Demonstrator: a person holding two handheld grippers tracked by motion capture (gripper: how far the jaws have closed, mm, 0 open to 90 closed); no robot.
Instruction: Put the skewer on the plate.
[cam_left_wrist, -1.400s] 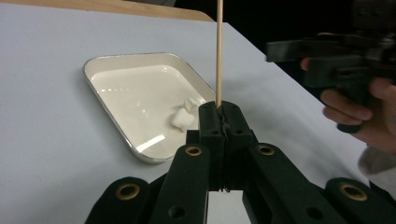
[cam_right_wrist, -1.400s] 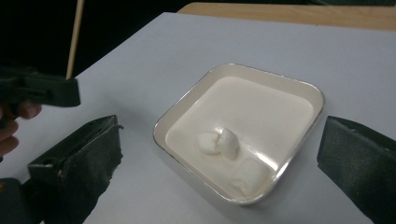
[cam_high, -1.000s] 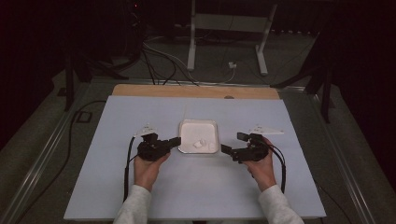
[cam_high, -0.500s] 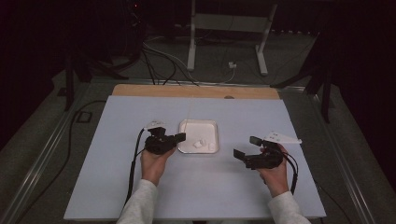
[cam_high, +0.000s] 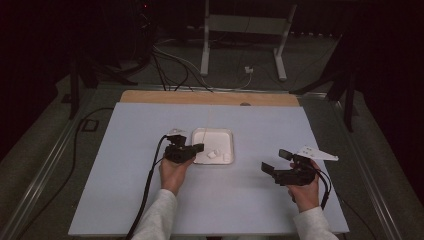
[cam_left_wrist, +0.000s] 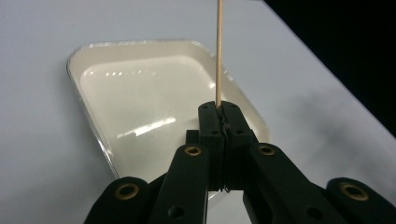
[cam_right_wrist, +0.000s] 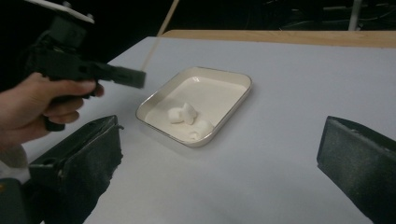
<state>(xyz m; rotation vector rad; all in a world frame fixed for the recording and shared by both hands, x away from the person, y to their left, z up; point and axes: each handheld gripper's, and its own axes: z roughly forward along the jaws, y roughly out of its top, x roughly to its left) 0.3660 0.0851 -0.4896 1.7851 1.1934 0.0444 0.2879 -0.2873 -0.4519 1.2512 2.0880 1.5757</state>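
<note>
High view, bench: we see a pale blue-grey sheet covering the bench (cam_high: 125, 190), with a strip of bare wood along its far edge.
High view, room: the room beyond is dark; we make out cables on the floor (cam_high: 170, 60) and a white metal stand (cam_high: 240, 30) behind the bench.
High view, tray: a white tray (cam_high: 222, 137) sits near the middle of the bench, with small white pieces (cam_high: 214, 154) in its near end.
High view, left hand-held gripper (cam_high: 199, 148): at the tray's left edge; its jaws look together, and the thin skewer rising from it is too faint for us to follow far.
High view, right hand-held gripper (cam_high: 275, 161): well apart from the tray, to its right, jaws spread with nothing between.
Left gripper view, grip: we see the jaws pressed together on a wooden skewer (cam_left_wrist: 218, 51), which stands up over the tray's inside (cam_left_wrist: 140, 93); its top is cut off by the frame.
Left gripper view, hidden: the jaws cover the tray's near part.
Right gripper view, jaws: wide apart at both lower corners, blurred and cut off.
Right gripper view, tray: we count roughly three white lumps (cam_right_wrist: 184, 114) in the near end of the tray (cam_right_wrist: 243, 79); what they are we cannot tell.
Right gripper view, far off: the other hand (cam_right_wrist: 32, 105) is cut by the left edge.
</note>
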